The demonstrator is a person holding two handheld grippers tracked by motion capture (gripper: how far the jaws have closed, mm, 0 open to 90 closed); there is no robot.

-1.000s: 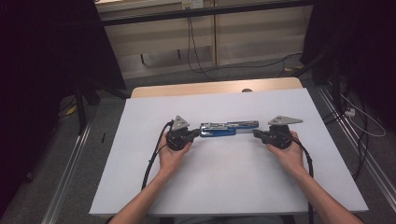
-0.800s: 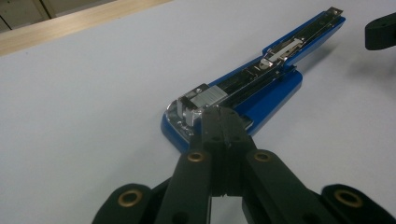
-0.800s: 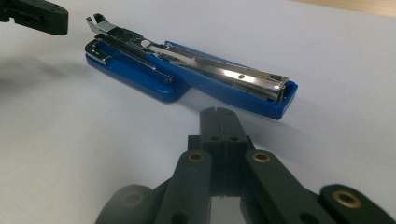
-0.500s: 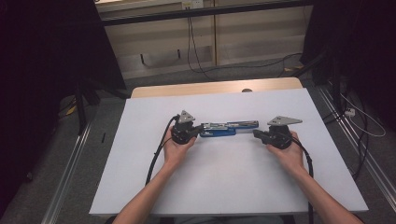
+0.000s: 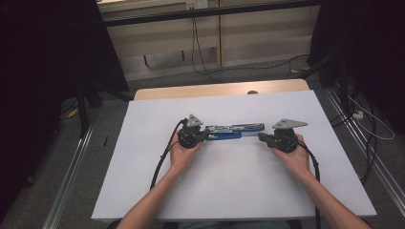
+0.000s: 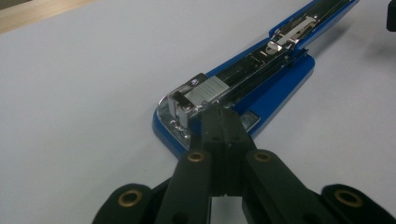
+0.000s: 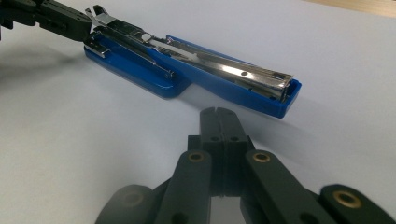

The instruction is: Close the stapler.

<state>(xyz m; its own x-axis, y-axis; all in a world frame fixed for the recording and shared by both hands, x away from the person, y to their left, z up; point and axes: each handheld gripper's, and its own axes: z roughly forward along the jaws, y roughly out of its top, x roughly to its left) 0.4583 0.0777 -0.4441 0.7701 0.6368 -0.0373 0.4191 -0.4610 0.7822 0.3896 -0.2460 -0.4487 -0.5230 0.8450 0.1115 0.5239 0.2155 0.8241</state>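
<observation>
A blue stapler [image 5: 234, 131] lies swung open flat on the white tabletop [image 5: 229, 191], its metal staple channel facing up. My left gripper [image 5: 206, 134] is shut, and its tips [image 6: 223, 114] rest against the metal head at the stapler's [image 6: 261, 79] near end, with nothing between the jaws. My right gripper [image 5: 260, 136] is shut too. In the right gripper view its tips [image 7: 218, 113] stop a little short of the blue arm's end [image 7: 280, 100], apart from it. The left gripper [image 7: 70, 23] shows at the stapler's far end there.
A wooden strip [image 5: 219, 89] runs along the table's far edge. Cables [image 5: 200, 57] lie on the floor behind it, and metal rails [image 5: 71, 181] flank the table. Each gripper's cable [image 5: 162, 157] trails back along the forearm.
My left gripper has edged to the right, up to the stapler's end. The right gripper and the stapler have stayed where they were.
</observation>
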